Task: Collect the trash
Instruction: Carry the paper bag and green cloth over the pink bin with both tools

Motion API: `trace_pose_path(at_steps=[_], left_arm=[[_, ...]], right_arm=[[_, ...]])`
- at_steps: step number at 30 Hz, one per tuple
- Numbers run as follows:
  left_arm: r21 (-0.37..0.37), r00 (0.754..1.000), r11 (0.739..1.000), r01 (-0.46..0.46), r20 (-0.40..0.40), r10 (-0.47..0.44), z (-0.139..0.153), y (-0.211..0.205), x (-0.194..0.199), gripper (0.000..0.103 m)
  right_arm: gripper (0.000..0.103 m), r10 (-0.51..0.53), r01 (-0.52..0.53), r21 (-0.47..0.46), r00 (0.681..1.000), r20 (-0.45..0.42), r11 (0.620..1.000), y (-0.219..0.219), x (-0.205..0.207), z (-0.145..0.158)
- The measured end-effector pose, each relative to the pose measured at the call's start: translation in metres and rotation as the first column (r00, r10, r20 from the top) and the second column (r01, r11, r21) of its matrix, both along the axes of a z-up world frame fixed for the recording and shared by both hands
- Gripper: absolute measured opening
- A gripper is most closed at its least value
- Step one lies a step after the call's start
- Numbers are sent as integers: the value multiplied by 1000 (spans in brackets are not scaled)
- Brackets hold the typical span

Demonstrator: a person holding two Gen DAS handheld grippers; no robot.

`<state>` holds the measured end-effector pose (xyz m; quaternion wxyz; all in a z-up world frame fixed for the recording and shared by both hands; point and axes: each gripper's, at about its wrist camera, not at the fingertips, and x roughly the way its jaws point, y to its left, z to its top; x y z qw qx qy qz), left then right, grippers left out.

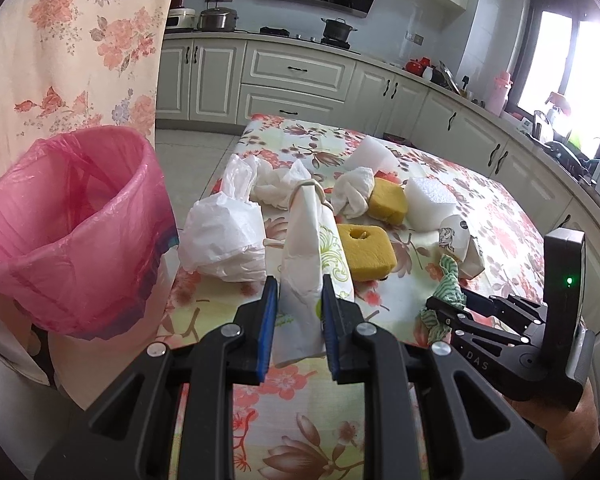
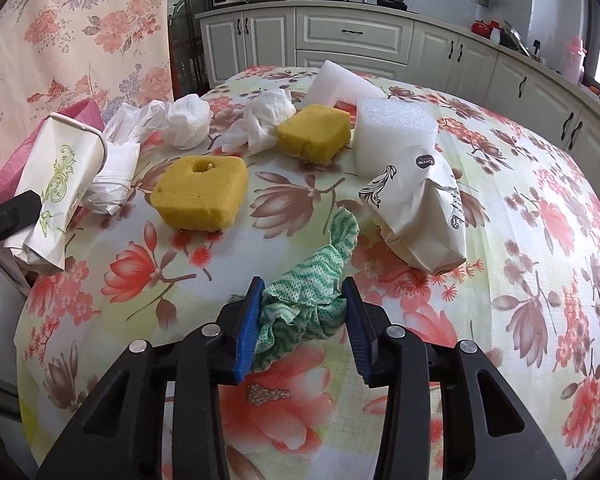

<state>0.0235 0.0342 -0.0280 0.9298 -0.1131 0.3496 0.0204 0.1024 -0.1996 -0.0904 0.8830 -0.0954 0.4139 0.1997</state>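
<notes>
My left gripper (image 1: 300,292) is shut on a flattened white paper cup with green scrollwork (image 1: 306,264), held above the table's left edge; the cup also shows in the right wrist view (image 2: 56,184). A bin lined with a pink bag (image 1: 72,228) stands to its left, below table height. My right gripper (image 2: 302,292) is shut on a crumpled green-and-white cloth (image 2: 312,280), also seen in the left wrist view (image 1: 446,284). On the floral table (image 2: 500,240) lie two yellow sponges (image 2: 200,194) (image 2: 314,132), crumpled tissues (image 2: 190,120), a white plastic bag (image 1: 224,240) and a crushed printed paper cup (image 2: 416,208).
Two white foam blocks (image 2: 394,132) (image 2: 340,84) sit toward the table's far side. A floral curtain (image 1: 80,40) hangs at left behind the bin. Kitchen cabinets and a counter with pots (image 1: 300,72) run along the back and right.
</notes>
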Motion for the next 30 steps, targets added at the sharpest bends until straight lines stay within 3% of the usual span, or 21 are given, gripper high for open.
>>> trace_pose_path(at_steps=[5,17,30], left_arm=[[4,1000,1000,-10,15,10,6,7,-3,21],[30,998,999,-39,48,38,21,19,-10,21],[75,988,989,-128,99,120,45,49,-25,21]], right_arm=[[35,5,-5,30,1000,26,1000,-7,-6,9],[35,2,-17,102,989,149,995,-12,-13,65],[35,26,-58,137,973,227,989,2,-13,106]])
